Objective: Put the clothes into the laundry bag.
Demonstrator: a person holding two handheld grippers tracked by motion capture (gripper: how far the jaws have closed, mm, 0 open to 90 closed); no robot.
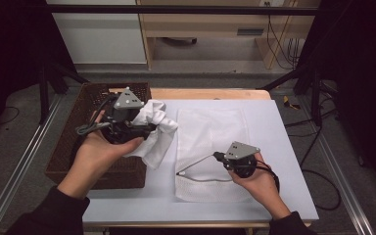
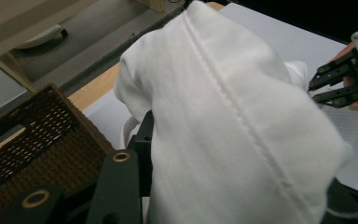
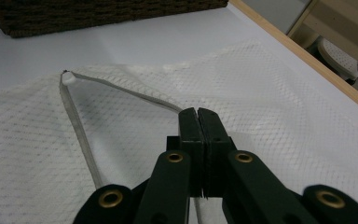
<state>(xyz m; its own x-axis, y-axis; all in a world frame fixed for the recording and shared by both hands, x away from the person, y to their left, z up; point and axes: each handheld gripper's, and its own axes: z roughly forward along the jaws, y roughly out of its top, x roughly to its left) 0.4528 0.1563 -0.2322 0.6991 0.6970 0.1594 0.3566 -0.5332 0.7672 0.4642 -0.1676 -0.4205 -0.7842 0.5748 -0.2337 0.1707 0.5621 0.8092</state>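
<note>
A white cloth [image 1: 157, 128] hangs bunched from my left gripper [image 1: 148, 129], whose jaws are shut on it just above the table beside the basket. In the left gripper view the cloth [image 2: 233, 116] drapes over both jaws of that gripper [image 2: 235, 196]. A white mesh bag [image 1: 210, 129] lies flat on the table. My right gripper [image 1: 217, 156] is shut on the bag's zipper edge and holds it raised, so the mouth gapes toward the left. In the right gripper view the closed jaws of my right gripper [image 3: 198, 114] pinch that edge of the mesh bag [image 3: 284, 107].
A dark woven basket [image 1: 85, 105] stands at the table's left, partly off its edge, also seen as the basket [image 3: 98, 14] and basket [image 2: 37, 135]. The table [image 1: 284, 147] is pale with a wooden rim at the back. Black frame posts stand at both sides.
</note>
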